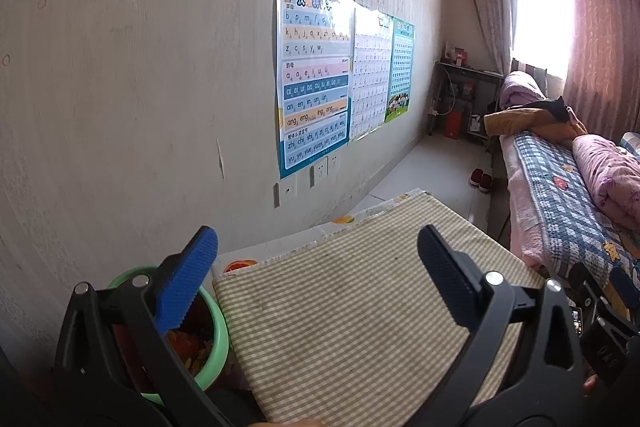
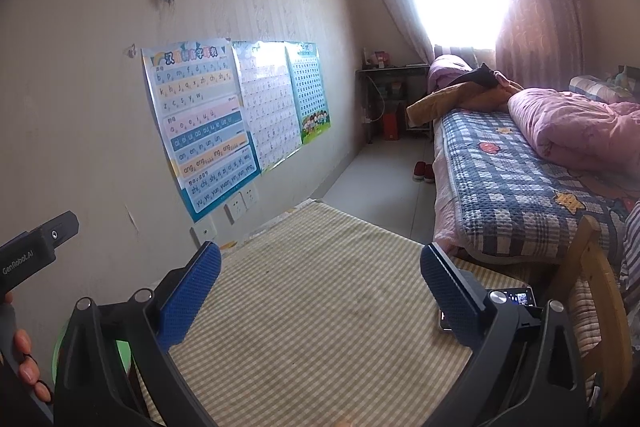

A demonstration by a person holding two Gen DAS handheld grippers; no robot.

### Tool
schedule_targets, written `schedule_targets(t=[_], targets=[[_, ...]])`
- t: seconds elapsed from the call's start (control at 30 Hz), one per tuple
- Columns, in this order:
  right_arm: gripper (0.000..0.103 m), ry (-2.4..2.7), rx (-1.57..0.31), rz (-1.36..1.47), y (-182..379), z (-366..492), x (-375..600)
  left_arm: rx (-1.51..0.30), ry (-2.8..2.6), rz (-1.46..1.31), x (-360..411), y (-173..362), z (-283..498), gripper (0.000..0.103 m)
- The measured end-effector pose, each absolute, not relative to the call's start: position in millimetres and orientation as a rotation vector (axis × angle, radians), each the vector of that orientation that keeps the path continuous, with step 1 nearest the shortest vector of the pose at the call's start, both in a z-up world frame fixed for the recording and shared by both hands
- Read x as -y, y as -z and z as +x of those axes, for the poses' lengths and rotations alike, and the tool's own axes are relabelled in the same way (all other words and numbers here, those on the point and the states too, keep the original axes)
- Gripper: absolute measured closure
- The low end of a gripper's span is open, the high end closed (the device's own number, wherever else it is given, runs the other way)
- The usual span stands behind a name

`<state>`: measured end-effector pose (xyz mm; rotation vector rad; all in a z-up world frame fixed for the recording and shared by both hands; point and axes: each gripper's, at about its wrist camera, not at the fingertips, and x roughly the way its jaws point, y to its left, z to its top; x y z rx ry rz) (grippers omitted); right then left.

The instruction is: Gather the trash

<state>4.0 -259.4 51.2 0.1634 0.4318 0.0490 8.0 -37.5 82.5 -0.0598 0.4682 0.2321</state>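
- Above the desk (image 1: 360, 307), covered by a checked cloth, the left gripper (image 1: 316, 279) hangs with its blue pads spread wide, holding nothing.
- Right gripper (image 2: 320, 291): likewise spread and empty.
- At the desk's left edge, a green bin (image 1: 212, 343) holds orange trash (image 1: 188, 347).

Both tongs (image 1: 318, 259) (image 2: 320, 267) agape (empty)

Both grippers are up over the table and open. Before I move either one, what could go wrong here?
The green bin sits right under the left gripper, beside the checked cloth; a careless sweep could tip its orange scraps out. A phone lies at the table edge by the right gripper and could be knocked off.
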Motion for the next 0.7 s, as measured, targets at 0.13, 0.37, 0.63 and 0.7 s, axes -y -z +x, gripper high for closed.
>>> schedule_targets(t=[0.13, 0.37, 0.63, 0.7], targets=[[0.007, -0.050, -0.438, 0.163, -50.0, 4.3, 257.8, -0.470, -0.234, -0.059, 36.2, -82.7, 7.5, 0.005], [0.007, -0.048, -0.450, 0.165, -47.0, 5.0, 257.2, -0.474, -0.233, -0.057, 35.6, -81.9, 8.2, 0.005], [0.007, -0.047, -0.456, 0.169, -45.0, 4.8, 257.3, -0.474, -0.234, -0.058, 35.4, -82.2, 8.1, 0.005], [0.007, -0.047, -0.459, 0.169, -44.4, 5.3, 257.0, -0.474, -0.234, -0.058, 35.5, -82.3, 8.2, 0.005]])
